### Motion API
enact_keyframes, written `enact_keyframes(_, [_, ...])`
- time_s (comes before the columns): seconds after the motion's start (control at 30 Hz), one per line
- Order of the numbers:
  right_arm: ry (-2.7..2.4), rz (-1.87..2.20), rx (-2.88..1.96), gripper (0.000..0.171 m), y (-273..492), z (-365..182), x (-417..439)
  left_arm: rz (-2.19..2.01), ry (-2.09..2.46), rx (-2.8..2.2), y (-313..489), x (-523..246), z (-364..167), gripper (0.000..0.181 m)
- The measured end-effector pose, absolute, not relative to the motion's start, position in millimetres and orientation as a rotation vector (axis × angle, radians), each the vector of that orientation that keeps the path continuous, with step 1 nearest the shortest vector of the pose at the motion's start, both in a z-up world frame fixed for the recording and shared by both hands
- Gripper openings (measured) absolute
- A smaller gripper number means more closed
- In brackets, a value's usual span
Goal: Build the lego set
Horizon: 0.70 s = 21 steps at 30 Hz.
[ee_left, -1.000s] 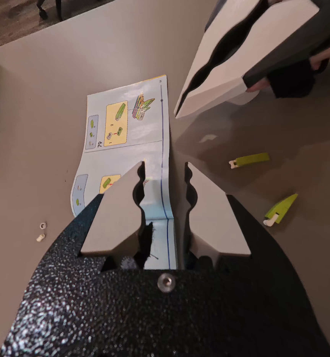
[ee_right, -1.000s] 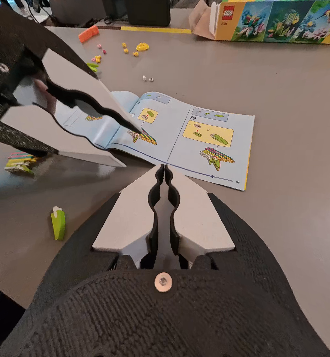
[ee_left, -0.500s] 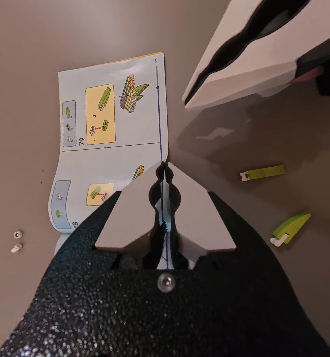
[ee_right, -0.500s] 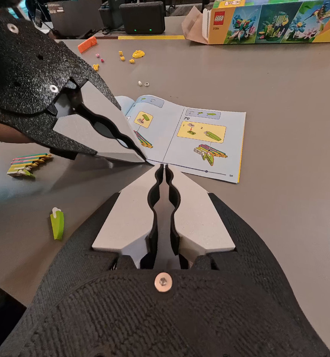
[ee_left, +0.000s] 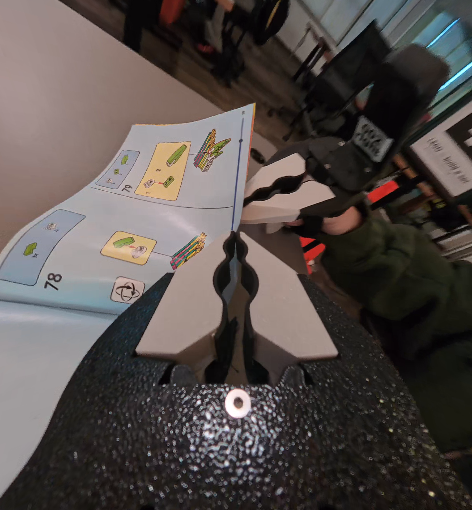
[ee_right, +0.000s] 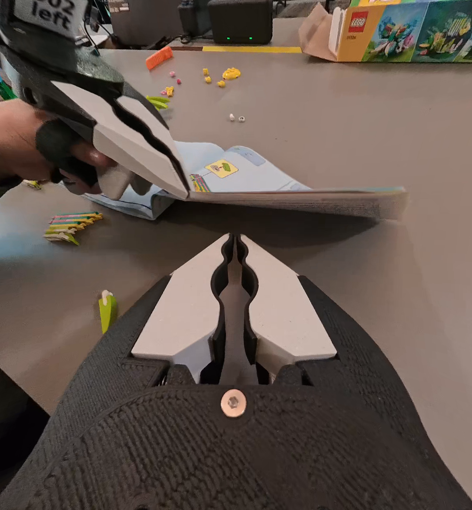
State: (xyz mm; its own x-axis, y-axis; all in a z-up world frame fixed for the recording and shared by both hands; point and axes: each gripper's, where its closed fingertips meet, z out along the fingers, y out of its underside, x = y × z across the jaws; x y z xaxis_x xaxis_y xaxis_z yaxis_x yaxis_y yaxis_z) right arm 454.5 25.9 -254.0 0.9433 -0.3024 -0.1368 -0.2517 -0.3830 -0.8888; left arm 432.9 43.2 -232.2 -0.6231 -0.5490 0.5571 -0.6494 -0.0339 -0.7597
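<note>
The left gripper (ee_right: 186,190) pinches the booklet's page (ee_left: 135,209), apparently to turn it, while the right gripper (ee_right: 234,237) idles closed and empty.

Grey table (ee_right: 367,138) carried the scene. Black case (ee_right: 240,24) with two green lights stood past its far edge — yellow floor tape (ee_right: 251,49) just in front. Left wrist view: black-and-white marker board (ee_left: 461,149) in the blurred background, chair legs (ee_left: 229,55) beyond the table.
</note>
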Motion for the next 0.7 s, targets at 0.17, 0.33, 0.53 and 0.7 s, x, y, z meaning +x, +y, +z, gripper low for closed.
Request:
enact_keyframes(0.17, [0.407,-0.056,-1.947,0.003,27.0,-250.2,455.9,1.771,-2.010,1.263,41.5,425.0,-229.3,0.000])
enact_keyframes(0.33, [0.390,-0.052,-1.917,0.003,29.8,-245.3,454.1,1.740,-1.983,1.228,36.3,420.7,-232.7,0.000])
enact_keyframes(0.53, [0.376,-0.052,-1.895,0.004,31.2,-241.8,453.1,1.695,-2.009,1.203,30.4,417.3,-239.2,0.000])
enact_keyframes(0.7, [0.386,-0.044,-1.890,0.006,30.5,-241.7,454.0,1.707,-2.010,1.183,29.1,416.2,-236.6,0.000])
